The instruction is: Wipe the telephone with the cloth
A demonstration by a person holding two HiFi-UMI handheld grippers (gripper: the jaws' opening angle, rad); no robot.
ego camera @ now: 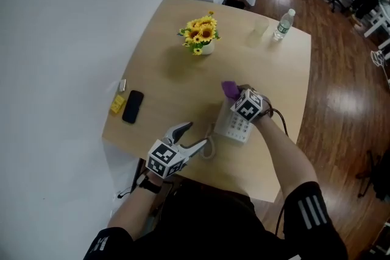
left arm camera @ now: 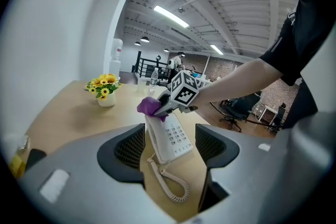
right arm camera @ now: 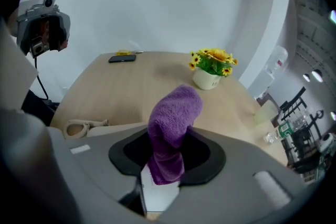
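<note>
A white desk telephone [ego camera: 234, 126] lies near the table's front edge, and its coiled cord [left arm camera: 171, 184] trails toward me. My right gripper [ego camera: 236, 96] is shut on a purple cloth [ego camera: 230, 89], which it holds at the telephone's far end. In the right gripper view the cloth [right arm camera: 172, 124] bulges up between the jaws, with the telephone [right arm camera: 157, 195] just below. My left gripper [ego camera: 196, 134] stands open just left of the telephone and holds nothing. From the left gripper view the telephone [left arm camera: 170, 136] lies ahead between the spread jaws.
On the table stand a pot of yellow flowers [ego camera: 200, 35], a water bottle [ego camera: 283, 24] and a clear cup [ego camera: 259, 28] at the far side. A black mobile phone [ego camera: 132, 106] and a yellow item [ego camera: 117, 103] lie at the left edge. A white wall runs along the left.
</note>
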